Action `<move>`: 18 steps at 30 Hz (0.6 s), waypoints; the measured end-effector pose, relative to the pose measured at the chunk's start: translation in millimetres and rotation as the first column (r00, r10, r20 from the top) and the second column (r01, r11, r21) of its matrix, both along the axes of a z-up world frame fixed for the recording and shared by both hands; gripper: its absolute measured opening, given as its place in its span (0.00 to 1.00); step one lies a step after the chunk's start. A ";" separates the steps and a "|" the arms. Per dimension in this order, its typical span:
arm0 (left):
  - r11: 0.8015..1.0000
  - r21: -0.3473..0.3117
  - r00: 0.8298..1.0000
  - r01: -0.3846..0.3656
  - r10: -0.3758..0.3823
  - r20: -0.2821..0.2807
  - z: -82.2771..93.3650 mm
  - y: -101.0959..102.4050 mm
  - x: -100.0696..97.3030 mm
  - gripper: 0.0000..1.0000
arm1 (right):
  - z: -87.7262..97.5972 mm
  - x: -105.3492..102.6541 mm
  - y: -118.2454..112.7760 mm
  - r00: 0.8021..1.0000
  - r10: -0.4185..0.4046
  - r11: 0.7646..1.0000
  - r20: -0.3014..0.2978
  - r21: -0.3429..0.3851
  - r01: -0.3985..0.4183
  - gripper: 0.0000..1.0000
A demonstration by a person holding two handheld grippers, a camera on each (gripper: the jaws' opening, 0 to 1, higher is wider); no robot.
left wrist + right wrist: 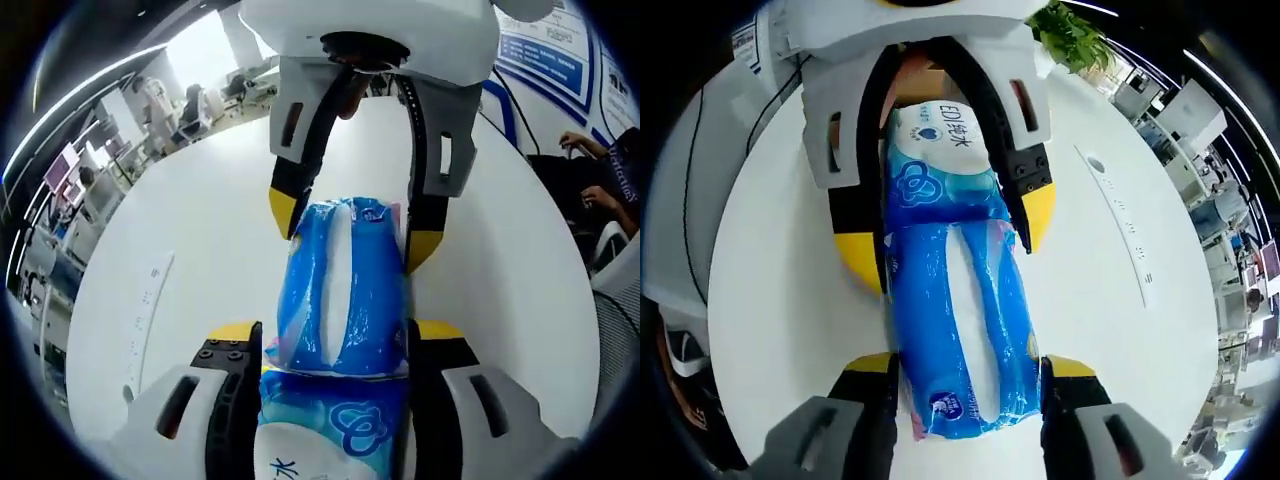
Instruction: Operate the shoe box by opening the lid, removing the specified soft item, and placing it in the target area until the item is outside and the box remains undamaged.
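Blue plastic is wrapping the soft pack (340, 290), a tissue or wipe pack with a white strip along its middle, and both grippers are holding it at the same moment, one at each end, above the white worktop (180, 220). In the left gripper view, the left gripper (336, 340) is sitting at the bottom, its jaws closed in on the near end of the pack, while the right gripper (355, 228) is coming in from above and pinching the far end between its yellow tips. The right gripper view is showing the same thing from the other side: the right gripper (965, 372) is squeezing the plain blue end, and the left gripper (945, 240) is clamping the end with the printed label.

I am not seeing the shoe box clearly; a small brown shape behind the left gripper in the right gripper view may be it, but I cannot tell. So, as I judge it, the pack is already outside the box, and the step in hand is carrying it to the target area, or passing it between the two grippers.

The next move is asking for one gripper to let go without the soft pack sagging or slipping, then for lowering it flat on the worktop. A white strip (1120, 225) with marks is lying on the worktop beside the pack.
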State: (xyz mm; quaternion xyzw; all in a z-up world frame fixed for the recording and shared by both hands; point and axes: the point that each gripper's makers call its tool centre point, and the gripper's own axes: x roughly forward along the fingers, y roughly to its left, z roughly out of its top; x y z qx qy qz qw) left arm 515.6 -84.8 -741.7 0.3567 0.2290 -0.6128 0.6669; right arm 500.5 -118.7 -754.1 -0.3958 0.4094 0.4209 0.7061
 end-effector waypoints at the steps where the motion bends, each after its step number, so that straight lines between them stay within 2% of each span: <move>1: 1.000 -0.002 1.000 -0.001 0.001 0.011 2.8 1.6 0.5 0.61 | 2.7 0.1 0.9 1.000 -0.008 1.000 0.004 0.006 0.008 0.55; 3: 1.000 0.003 0.999 0.000 0.000 0.035 5.8 5.7 1.5 0.61 | 6.2 -1.0 2.4 1.000 -0.016 1.000 0.009 0.011 0.016 0.56; 7: 1.000 -0.001 0.999 -0.003 0.003 0.040 13.3 12.5 -0.6 0.62 | 8.3 -6.5 5.9 1.000 -0.007 1.000 0.014 -0.001 0.007 0.57; 18: 0.998 -0.038 0.998 -0.043 0.045 0.049 40.2 34.8 2.0 0.62 | 26.7 -13.9 21.6 0.997 -0.063 0.997 0.037 0.046 0.062 0.56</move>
